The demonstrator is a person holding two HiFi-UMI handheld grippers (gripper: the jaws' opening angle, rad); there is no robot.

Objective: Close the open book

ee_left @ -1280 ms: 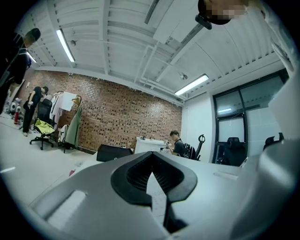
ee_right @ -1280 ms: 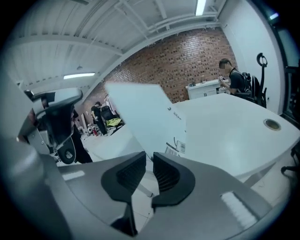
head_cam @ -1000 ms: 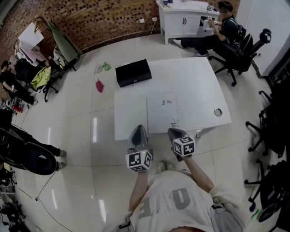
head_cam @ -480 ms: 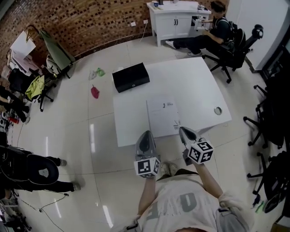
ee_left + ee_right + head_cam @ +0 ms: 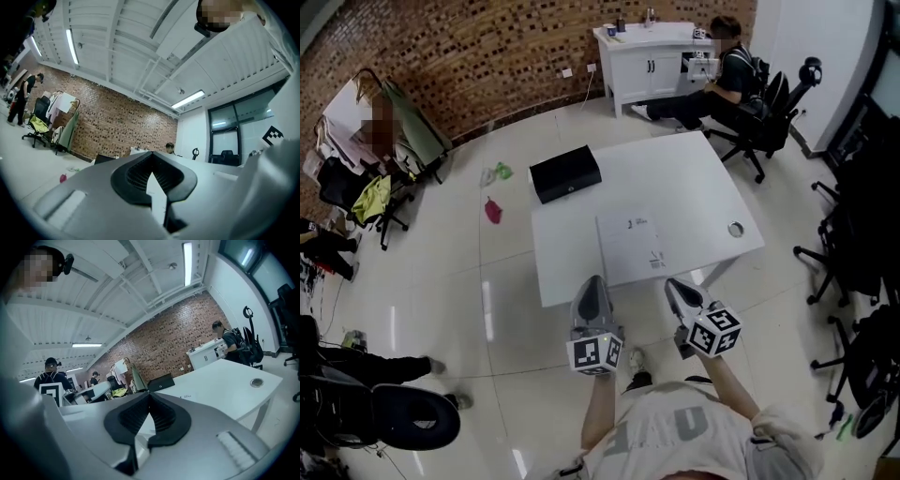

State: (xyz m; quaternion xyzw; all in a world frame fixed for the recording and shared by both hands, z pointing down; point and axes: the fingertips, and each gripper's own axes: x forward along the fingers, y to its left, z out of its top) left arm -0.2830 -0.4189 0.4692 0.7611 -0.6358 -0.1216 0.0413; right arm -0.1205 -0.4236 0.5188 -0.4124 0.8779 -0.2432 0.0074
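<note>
A white book (image 5: pixel 630 246) lies flat and closed on the white table (image 5: pixel 694 183), near its front edge. Both grippers hover in front of that edge, over the floor, touching nothing. My left gripper (image 5: pixel 592 285) is shut and empty, its tips meeting in the left gripper view (image 5: pixel 152 153). My right gripper (image 5: pixel 674 287) is also shut and empty (image 5: pixel 150 394). Past the right jaws I see the table (image 5: pixel 229 380) and the book's printed cover (image 5: pixel 186 396).
A black box (image 5: pixel 565 173) sits on the table's far left corner, and a round grommet (image 5: pixel 735 229) on its right side. A seated person (image 5: pixel 727 66) and office chairs (image 5: pixel 853 253) are at the right. Red and green scraps (image 5: pixel 493 210) lie on the floor.
Both grippers have drawn back from the book and the table's front edge and risen; the right one left the book's near corner. The book stays flat.
</note>
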